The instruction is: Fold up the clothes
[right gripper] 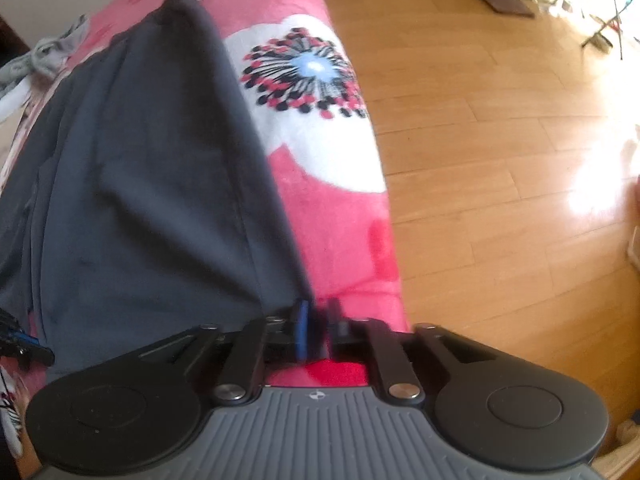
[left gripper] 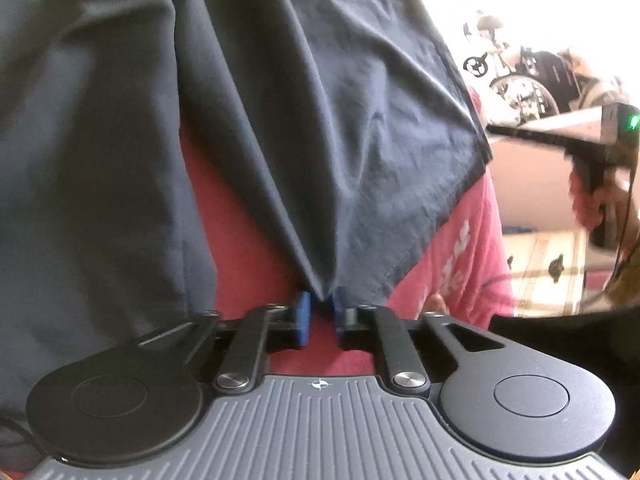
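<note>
On the bed, along its floor-side edge: 1 dark garment (right gripper: 132, 184), spread over my pink floral blanket (right gripper: 340, 220), its hem near that edge; 1 grey cloth heap (right gripper: 48, 56) toward the far end. My left gripper (left gripper: 320, 314): jaws narrow, a gathered point of the garment between the 2 blue pads (left gripper: 303, 316); contact I cannot tell. My right gripper (right gripper: 318, 328): jaws narrow, the garment's corner just beside them, blurred; grip I cannot tell. Beyond the edge: wooden floor (right gripper: 500, 160).
</note>
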{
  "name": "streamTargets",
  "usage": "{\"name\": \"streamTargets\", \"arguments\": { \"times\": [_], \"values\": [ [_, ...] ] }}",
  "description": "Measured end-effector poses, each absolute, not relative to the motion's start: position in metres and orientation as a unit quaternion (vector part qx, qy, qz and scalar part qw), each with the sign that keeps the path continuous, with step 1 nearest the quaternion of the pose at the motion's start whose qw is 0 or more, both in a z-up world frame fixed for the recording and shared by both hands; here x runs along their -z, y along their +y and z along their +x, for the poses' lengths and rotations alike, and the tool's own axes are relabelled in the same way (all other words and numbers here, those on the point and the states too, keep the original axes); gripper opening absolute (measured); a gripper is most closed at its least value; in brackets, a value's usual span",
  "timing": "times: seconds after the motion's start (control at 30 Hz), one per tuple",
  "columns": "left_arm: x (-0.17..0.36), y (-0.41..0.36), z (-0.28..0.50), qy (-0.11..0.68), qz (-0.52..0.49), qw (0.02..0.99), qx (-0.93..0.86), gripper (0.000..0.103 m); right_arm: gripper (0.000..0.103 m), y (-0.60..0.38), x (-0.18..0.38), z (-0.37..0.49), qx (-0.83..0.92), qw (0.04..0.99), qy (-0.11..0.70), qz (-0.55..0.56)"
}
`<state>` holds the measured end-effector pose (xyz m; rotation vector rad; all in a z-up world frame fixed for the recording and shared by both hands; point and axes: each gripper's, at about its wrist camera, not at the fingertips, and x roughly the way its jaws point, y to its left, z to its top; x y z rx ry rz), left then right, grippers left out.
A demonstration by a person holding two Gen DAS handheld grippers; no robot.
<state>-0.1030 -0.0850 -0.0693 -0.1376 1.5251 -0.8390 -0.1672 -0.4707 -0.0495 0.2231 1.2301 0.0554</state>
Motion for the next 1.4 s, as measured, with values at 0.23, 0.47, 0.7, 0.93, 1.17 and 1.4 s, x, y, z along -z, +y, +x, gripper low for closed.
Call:
{"name": "streamTargets", "arguments": {
  "times": [0.23,0.47,0.7,0.93,1.17,1.4],
  "values": [
    [0.041,-0.071,-0.105,0.605,0.006,0.696,0.387,0.027,0.034,-0.483,-0.007,-0.118,-0.098,0.868,0.46,0.158],
    [0.042,-0.076,-0.099,0.582,-0.02,0.726,0.365,0.027,0.048,-0.414,-0.002,0.015,-0.185,0.885,0.407,0.129],
    [0.053,-0.081,-0.109,0.57,0.002,0.743,0.352,0.027,0.055,-0.372,0.042,0.12,-0.172,0.882,0.423,0.119],
    [0.055,-0.08,-0.107,0.567,0.004,0.74,0.361,0.027,0.001,-0.355,0.053,0.13,-0.171,0.895,0.407,0.066],
    [0.055,-0.079,-0.106,0.568,0.013,0.736,0.369,0.027,0.001,-0.369,0.054,0.138,-0.119,0.91,0.394,0.038],
    [0.053,-0.079,-0.109,0.563,0.025,0.736,0.375,0.027,0.003,-0.357,0.069,0.142,-0.089,0.915,0.393,-0.021]
  ]
}}
